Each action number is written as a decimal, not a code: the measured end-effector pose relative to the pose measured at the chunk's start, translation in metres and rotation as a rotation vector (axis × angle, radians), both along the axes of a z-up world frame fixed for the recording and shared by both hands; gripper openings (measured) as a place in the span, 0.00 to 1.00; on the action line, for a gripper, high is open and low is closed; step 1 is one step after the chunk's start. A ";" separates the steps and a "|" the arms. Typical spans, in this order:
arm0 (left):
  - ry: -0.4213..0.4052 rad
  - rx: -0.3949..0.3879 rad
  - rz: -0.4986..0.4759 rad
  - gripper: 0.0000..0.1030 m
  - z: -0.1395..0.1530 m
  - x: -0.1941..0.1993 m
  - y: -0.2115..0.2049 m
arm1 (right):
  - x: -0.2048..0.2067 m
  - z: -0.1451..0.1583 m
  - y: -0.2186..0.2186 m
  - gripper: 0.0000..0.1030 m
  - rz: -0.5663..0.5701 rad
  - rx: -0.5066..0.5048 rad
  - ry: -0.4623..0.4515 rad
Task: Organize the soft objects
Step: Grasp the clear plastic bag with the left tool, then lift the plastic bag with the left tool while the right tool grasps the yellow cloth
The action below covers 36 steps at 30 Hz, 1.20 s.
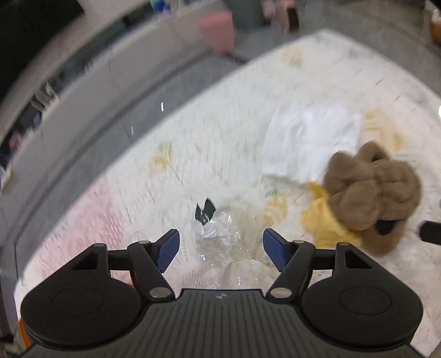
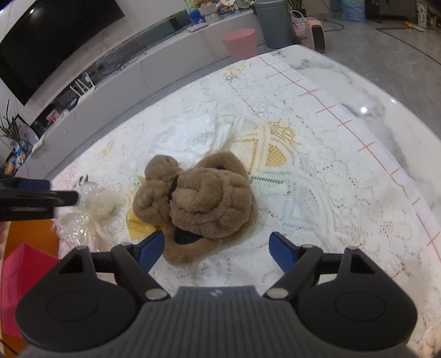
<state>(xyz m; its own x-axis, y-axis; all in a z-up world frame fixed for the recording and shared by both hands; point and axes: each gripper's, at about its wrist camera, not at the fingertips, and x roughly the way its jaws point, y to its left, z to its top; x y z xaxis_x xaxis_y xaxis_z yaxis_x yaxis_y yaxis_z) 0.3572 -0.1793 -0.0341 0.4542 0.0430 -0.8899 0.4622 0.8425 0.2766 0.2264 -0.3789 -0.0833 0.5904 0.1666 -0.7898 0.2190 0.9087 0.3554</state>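
A brown plush toy [image 2: 198,201] lies crumpled on the lace cloth, on top of a yellow cloth [image 2: 137,223]. My right gripper [image 2: 216,247] hovers over the plush's near end, open, its blue pads on either side without pressing. A white cloth [image 2: 190,135] lies behind the plush. My left gripper [image 1: 220,245] stands open over a clear plastic wrap with something white inside [image 1: 220,236], pads apart from it. The left wrist view is blurred; the plush [image 1: 372,190] and yellow cloth [image 1: 322,220] show at its right. In the right wrist view the wrap [image 2: 93,203] lies left of the plush.
A white lace tablecloth [image 2: 317,198] covers a marble table [image 2: 386,115] whose edge curves at the right. A pink bin [image 2: 239,41] and a grey bin [image 2: 275,22] stand on the floor beyond. Orange and pink surfaces [image 2: 24,258] show at the near left.
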 end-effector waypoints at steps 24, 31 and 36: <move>-0.077 -0.263 0.047 0.50 0.052 -0.059 0.007 | -0.013 -0.005 -0.030 0.79 -0.098 0.024 0.000; -0.297 -0.448 0.079 0.50 0.082 -0.171 0.052 | -0.012 -0.001 -0.011 0.75 -0.056 0.038 -0.044; -0.418 -0.469 0.103 0.50 0.088 -0.217 0.087 | -0.009 0.007 0.018 0.72 0.019 0.045 -0.123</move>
<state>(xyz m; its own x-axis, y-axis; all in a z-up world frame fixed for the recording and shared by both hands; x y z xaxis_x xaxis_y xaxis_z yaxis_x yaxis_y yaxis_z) 0.1401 -0.0920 0.0542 0.7816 -0.2462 -0.5731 0.3053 0.9522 0.0073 0.2174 -0.3610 -0.0764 0.6788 0.2127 -0.7028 0.1537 0.8948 0.4192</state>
